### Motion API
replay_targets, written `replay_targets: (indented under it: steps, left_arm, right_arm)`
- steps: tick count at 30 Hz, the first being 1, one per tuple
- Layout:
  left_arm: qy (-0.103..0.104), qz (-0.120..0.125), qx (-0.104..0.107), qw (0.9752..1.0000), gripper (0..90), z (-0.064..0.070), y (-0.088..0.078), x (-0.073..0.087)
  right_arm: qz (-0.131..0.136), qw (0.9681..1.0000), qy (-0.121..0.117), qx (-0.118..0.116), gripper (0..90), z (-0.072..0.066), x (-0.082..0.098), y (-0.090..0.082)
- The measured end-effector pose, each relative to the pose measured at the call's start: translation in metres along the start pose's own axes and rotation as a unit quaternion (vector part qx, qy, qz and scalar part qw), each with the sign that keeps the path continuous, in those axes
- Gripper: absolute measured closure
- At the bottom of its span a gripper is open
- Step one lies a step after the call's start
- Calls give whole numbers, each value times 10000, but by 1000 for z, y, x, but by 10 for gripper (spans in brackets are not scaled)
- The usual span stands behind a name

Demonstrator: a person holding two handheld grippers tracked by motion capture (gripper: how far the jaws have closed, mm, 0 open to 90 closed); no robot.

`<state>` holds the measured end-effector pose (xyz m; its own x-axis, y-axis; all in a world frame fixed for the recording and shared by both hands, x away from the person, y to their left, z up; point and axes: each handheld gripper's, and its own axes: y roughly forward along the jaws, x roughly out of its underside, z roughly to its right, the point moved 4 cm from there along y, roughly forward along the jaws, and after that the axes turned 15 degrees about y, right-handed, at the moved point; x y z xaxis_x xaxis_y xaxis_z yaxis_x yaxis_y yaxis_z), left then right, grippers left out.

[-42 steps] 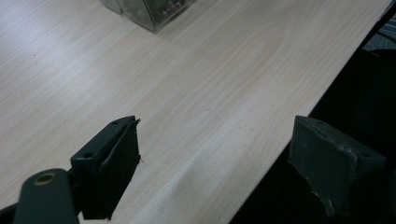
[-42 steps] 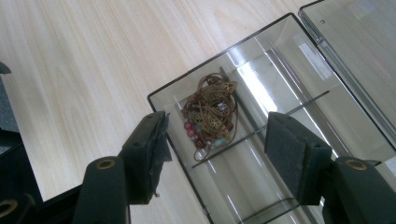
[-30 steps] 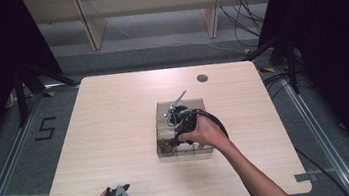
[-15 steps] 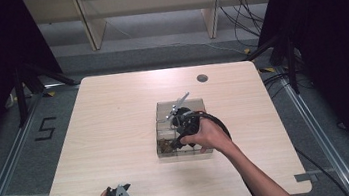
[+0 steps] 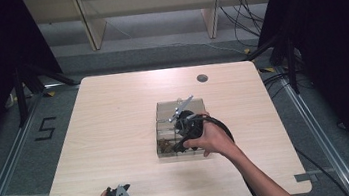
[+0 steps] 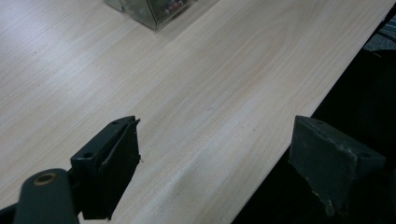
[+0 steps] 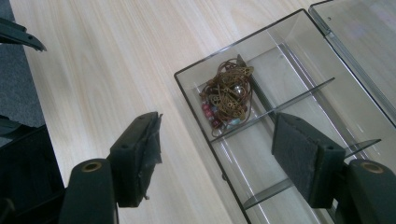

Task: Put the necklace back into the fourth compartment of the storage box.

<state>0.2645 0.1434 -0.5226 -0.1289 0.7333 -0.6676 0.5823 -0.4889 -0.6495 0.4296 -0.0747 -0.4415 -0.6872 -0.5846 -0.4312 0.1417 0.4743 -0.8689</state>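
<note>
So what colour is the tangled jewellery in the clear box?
Mostly brass-gold jewellery with some red beads, best in the right gripper view.

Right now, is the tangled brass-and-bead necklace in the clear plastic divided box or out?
In. The tangled brass-and-bead necklace lies in the end compartment of the clear plastic divided box.

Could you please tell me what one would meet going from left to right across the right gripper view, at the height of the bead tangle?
Bare wooden table → near wall of the clear compartment box → tangle of brown cord and beads → clear divider → hinged lid of the box.
</note>
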Motion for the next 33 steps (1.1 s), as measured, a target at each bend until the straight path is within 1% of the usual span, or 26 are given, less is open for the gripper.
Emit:
replay_targets:
  steps: [2, 3, 4, 6, 7, 8, 9, 10, 11, 14, 15, 17, 18, 19, 20, 22, 23, 24, 25, 26, 27, 28, 29, 31, 32, 33]
  left_arm:
    - [6, -3, 7, 10000, 156, 0, 0, 0]
    - [12, -3, 9, 10000, 156, 0, 0, 0]
    - [96, -1, 11, 10000, 156, -1, 0, 0]
    - [94, -1, 14, 10000, 156, -1, 0, 0]
    - [111, -25, 5, 9999, 156, -1, 0, 0]
    - [74, -27, 1, 10000, 156, -1, 0, 0]
    - [69, -28, 2, 10000, 156, -1, 0, 0]
    - [69, -28, 2, 10000, 156, -1, 0, 0]
    - [-18, -14, 15, 10000, 156, 0, 0, 0]
    - [29, -34, 1, 10000, 156, 0, 0, 0]
    - [37, -55, -19, 10000, 156, 0, 1, 1]
    - [38, -60, -12, 10000, 156, 0, 0, 0]
    - [38, -24, -15, 10000, 156, 0, 0, 0]
    - [13, -15, 10, 10000, 156, 0, 0, 0]
    - [7, -8, 5, 10000, 156, 0, 0, 0]
    - [8, -12, 3, 10000, 156, 0, 0, 0]
    - [6, -14, 4, 10000, 156, 0, 0, 0]
    - [-4, -3, 8, 10000, 156, 0, 0, 0]
    - [1, -16, 12, 10000, 156, 0, 0, 0]
    - [12, -53, -24, 10000, 156, 0, 0, 0]
    - [98, -50, -10, 9999, 156, -1, 0, 0]
    - [98, -50, -10, 9999, 156, -1, 0, 0]
    - [24, -39, 7, 10000, 156, 0, 0, 1]
    - [13, -33, 12, 10000, 156, 0, 1, 1]
    - [-16, -39, 9, 10000, 156, 0, 1, 1]
    - [-16, -39, 9, 10000, 156, 0, 1, 1]
  right_arm:
    - [64, 9999, -106, 6, 330, 2, 1, -1]
    - [46, 10000, -55, -2, 329, 1, 2, -1]
    - [58, 10000, -36, -9, 329, 1, 3, -1]
    - [69, 10000, 10, -14, 329, 1, 4, -1]
    - [83, 9999, -122, -30, 329, 2, 6, 1]
    - [62, 9999, -113, -41, 329, 2, 7, 2]
    - [43, 10000, -42, -31, 329, 1, 9, 1]
    - [62, 10000, -21, -54, 329, 0, 10, 1]
    - [72, 9999, -54, -44, 329, 1, 11, 1]
    - [89, 9999, -61, -75, 329, 0, 12, -1]
    - [146, 9999, -43, -61, 329, -1, 14, -2]
    - [149, 9999, -25, -68, 329, -1, 15, -3]
    - [137, 9999, -2, -93, 329, -3, 17, -4]
    - [212, 9997, -30, -112, 329, -3, 18, -4]
    - [230, 9997, -42, -97, 329, -3, 18, -4]
    - [228, 9997, -33, -105, 328, -4, 20, -4]
    - [182, 9997, 19, -151, 327, -5, 22, -5]
    - [235, 9996, -46, -117, 324, -5, 24, -5]
    - [233, 9996, -29, -146, 319, -5, 27, -6]
    - [296, 9995, -26, -134, 318, -4, 30, -6]
    - [292, 9994, 15, -189, 314, -5, 31, -6]
    - [292, 9994, 15, -189, 314, -5, 31, -6]
    - [344, 9993, 31, -166, 302, -3, 36, -7]
    - [383, 9991, 30, -155, 301, -2, 37, -7]
    - [494, 9986, -35, -164, 301, 0, 39, -7]
    - [524, 9985, -59, -156, 301, 0, 40, -8]
